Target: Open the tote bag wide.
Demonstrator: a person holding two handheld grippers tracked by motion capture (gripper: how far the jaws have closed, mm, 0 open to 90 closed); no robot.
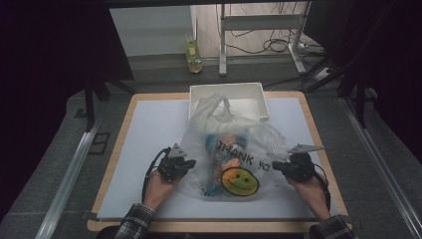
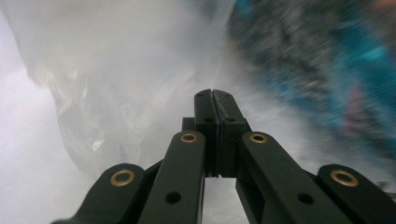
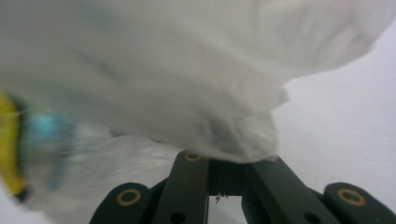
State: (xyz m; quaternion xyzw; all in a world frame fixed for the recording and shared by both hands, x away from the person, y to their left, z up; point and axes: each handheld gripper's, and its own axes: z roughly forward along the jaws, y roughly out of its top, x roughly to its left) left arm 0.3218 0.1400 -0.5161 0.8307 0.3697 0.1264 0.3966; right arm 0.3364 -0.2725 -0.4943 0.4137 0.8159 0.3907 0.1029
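While the plastic bag [image 1: 230,154] sits between the two tools on the white mat [image 1: 149,149], the left gripper [image 1: 183,164] presses at its side with jaws closed together, though whether film is pinched there I cannot tell. Opposite, the right gripper [image 1: 279,168] has its jaw tips buried under a bunched fold of film, so its opening is hidden. Thin, soft and slippery, it looks lumpy with colourful contents; the knotted handles beyond both grippers, near the white bin [image 1: 228,94], seem the surest hold.
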